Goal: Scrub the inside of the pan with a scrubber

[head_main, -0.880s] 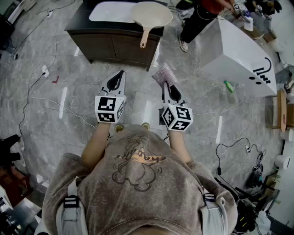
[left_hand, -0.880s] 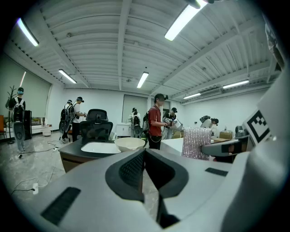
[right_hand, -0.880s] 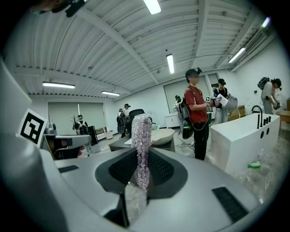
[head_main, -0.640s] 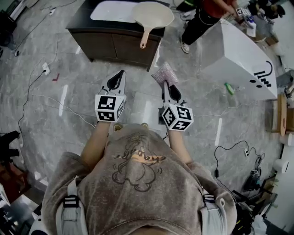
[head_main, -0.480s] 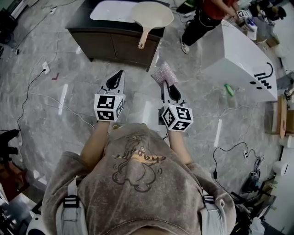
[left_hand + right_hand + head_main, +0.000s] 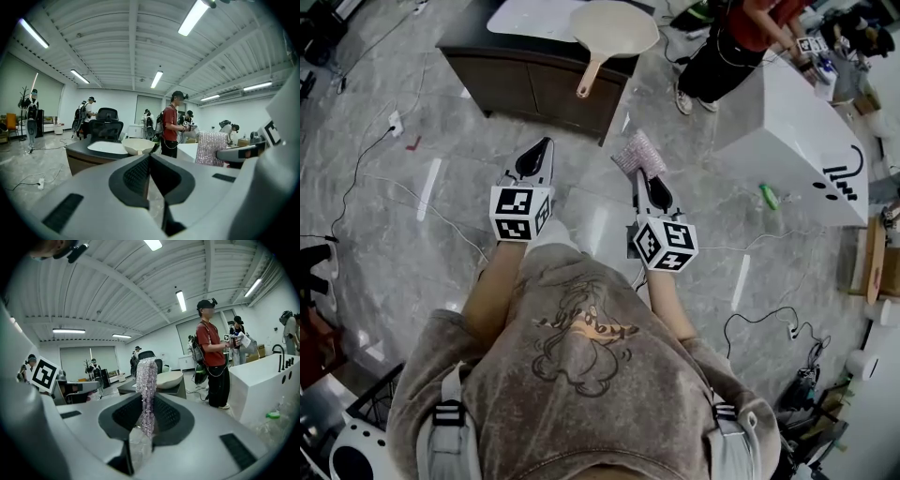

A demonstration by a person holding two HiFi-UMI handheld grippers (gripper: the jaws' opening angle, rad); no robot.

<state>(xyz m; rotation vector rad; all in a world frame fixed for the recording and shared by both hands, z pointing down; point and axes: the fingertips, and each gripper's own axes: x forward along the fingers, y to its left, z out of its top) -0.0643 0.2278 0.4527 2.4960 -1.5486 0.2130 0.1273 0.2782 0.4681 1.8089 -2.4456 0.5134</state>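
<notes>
Both grippers sit well short of the pan point(image 6: 614, 26), which rests on the dark cabinet point(image 6: 525, 80) with its handle aimed back between them; the right gripper point(image 6: 641, 174), clamped on the sparkly scrubber point(image 6: 637, 152), lines up nearest its bowl, while the left gripper point(image 6: 546, 143) is closed and empty.

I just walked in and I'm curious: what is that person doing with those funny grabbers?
A person stands holding a gripper in each hand. The right gripper is clamped on a sparkly pink scrubber. The left gripper is shut and empty. The pan sits on a dark cabinet ahead, apart from both grippers, so scrubbing has not begun yet.
</notes>
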